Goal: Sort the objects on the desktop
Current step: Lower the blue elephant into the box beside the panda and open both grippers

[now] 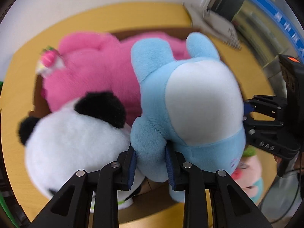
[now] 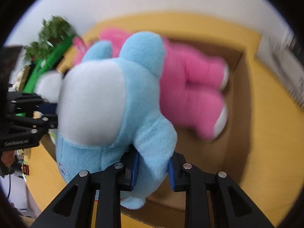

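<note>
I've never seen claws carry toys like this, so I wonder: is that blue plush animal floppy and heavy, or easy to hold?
Probably soft and light: the blue plush bulges around the left claw where its limb is pinched, and likewise at the right claw. Its fuzzy fabric likely grips the pads rather than slipping. With each claw holding only a limb, the body may sag or swing.

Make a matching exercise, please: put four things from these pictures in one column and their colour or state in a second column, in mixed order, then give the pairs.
Things:
1. blue plush toy
2. pink plush toy
3. panda plush toy
4. cardboard box

States:
A. black and white, beside the blue one
B. brown, open at the top
C. held by the left gripper and the right gripper
D. lying inside the box

Pairs: 1-C, 2-D, 3-A, 4-B
</note>
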A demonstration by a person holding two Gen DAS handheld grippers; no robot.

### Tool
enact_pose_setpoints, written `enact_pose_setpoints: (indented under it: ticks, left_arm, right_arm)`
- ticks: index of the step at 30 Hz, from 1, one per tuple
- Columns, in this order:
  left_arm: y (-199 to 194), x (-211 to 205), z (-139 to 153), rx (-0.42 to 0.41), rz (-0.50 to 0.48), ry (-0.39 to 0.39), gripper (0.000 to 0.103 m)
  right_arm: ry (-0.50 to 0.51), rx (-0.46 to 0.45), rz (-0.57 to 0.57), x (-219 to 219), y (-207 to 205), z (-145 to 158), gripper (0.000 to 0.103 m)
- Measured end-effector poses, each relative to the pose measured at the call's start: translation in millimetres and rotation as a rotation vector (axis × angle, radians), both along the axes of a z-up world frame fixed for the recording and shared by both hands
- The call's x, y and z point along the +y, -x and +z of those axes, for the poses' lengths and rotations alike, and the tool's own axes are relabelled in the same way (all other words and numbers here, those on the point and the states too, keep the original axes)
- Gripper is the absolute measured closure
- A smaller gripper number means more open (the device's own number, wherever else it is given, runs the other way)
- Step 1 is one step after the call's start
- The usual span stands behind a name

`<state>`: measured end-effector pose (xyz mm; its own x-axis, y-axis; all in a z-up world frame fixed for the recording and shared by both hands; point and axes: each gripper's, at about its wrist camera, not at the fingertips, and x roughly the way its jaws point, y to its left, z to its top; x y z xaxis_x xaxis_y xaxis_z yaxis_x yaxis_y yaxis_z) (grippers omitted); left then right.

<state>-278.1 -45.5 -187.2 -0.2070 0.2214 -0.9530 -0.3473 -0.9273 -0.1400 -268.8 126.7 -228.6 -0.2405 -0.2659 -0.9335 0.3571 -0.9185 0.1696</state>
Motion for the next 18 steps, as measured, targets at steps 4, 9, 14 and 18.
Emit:
enact_pose_setpoints:
  ticks: [4,9,14,18]
  left_arm:
    - [-9,6,-15,-0.014,-0.023,0.045,0.074]
    - [-21,-5,-18,-0.032,-0.026,0.071,0.074]
    - [-33,-19,3,-0.014,0.006,0.054,0.057]
    - [-51,-40,35,0.04,0.038,0.018,0.021]
  right_arm:
    - [0.021,-0.095,-0.024,0,-14,-32,0.079]
    - [0.008,-0.165,-0.003,-7,-21,-50,0.074]
    - [-0.041,-0.089,-0.04,3,-31,-37,0.038]
    - [-0.049,0.025,-0.13,26,-48,-1,0.015]
